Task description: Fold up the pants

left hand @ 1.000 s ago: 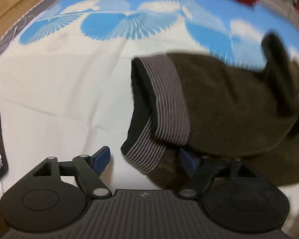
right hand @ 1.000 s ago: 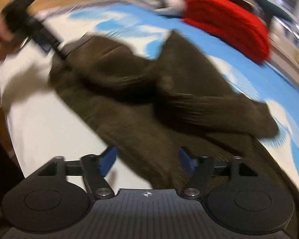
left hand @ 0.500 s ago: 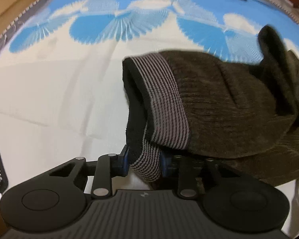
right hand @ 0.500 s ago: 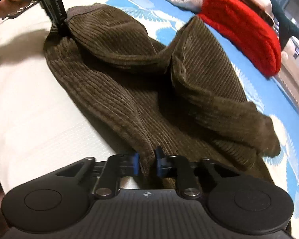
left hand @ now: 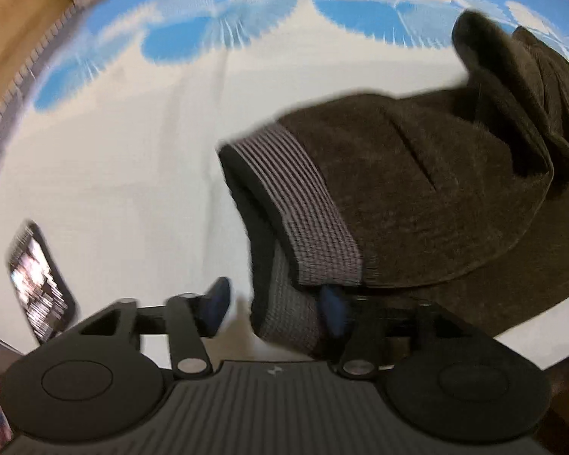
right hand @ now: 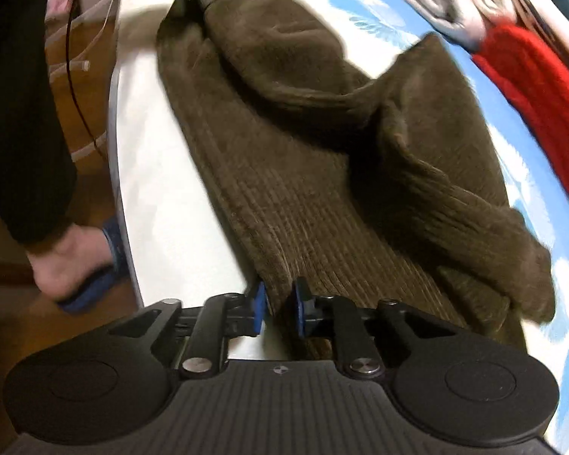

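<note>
Pants [right hand: 322,174] lie on my bed [left hand: 106,174]. My right claw [right hand: 278,305] pinches their edge, almost closed. My left claw [left hand: 275,305] has just opened up, its fingers apart around the striped waistband [left hand: 303,220].

Legible text: none. Phone [left hand: 41,284] screen at left of bed: lit rows, too blurred to read. Small pale emblem on each tool body: a mark only, no letters or numbers discernible.
</note>
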`<state>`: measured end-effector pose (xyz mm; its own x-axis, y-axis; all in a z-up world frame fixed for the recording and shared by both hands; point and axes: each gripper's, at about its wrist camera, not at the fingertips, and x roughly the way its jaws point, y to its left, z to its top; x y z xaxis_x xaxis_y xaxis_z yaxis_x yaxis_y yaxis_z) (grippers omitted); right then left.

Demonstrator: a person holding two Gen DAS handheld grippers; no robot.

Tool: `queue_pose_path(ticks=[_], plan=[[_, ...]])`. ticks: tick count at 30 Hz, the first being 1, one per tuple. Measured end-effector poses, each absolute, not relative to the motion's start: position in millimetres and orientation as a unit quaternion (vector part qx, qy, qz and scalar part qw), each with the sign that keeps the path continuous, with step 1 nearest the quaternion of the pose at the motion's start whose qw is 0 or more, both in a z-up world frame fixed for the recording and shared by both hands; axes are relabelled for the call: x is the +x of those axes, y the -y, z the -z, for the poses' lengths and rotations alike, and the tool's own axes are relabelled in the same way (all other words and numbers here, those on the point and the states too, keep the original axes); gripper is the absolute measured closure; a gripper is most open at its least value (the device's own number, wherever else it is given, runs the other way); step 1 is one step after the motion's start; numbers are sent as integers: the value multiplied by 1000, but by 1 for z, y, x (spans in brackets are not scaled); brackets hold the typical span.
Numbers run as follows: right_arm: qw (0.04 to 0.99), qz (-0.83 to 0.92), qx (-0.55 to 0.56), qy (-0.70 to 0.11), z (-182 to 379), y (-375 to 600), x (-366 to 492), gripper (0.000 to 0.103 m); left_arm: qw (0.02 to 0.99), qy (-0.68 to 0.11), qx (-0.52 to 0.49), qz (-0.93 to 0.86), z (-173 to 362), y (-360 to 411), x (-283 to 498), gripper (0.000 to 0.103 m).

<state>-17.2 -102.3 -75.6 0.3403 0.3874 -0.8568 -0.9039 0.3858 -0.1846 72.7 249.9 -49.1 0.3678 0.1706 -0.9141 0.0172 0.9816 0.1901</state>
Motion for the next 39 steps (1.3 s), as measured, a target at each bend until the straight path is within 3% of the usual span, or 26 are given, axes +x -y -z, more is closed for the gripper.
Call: queue_pose_path(ticks=[2, 4, 8, 14, 21, 24, 26, 30, 34, 38, 39], plan=[[777, -428, -251, -388, 47, 125, 9, 74, 829, -553, 74, -43, 40, -250, 74, 38], [818, -397, -150, -388, 22, 159, 40, 55, 832, -548, 72, -40, 33, -250, 72, 38], [868, -298, -17, -397, 9, 225, 109, 55, 836, -543, 77, -13, 19, -244, 67, 37], [850, -160, 173, -472, 52, 295, 206, 53, 841, -534, 45, 76, 4, -231, 62, 35], [805, -125, 252, -522, 100, 284, 263, 45, 787, -598, 50, 145, 34, -200, 80, 27], [793, -121, 265, -536, 109, 278, 271, 45, 769, -624, 57, 128, 57, -196, 93, 24], [796, -124, 265, -529, 110, 276, 274, 45, 759, -642, 7, 111, 67, -203, 106, 22], [801, -123, 267, -521, 107, 279, 276, 60, 731, -673, -78, 81, 75, -218, 114, 22], [799, -127, 268, -523, 107, 281, 276, 64, 712, -693, -82, 78, 85, -217, 110, 22], [802, -132, 261, -521, 107, 278, 276, 65, 742, -654, -148, 9, 79, -244, 123, 22], [803, -130, 262, -519, 108, 278, 276, 69, 743, -648, -169, -4, 76, -251, 126, 22]])
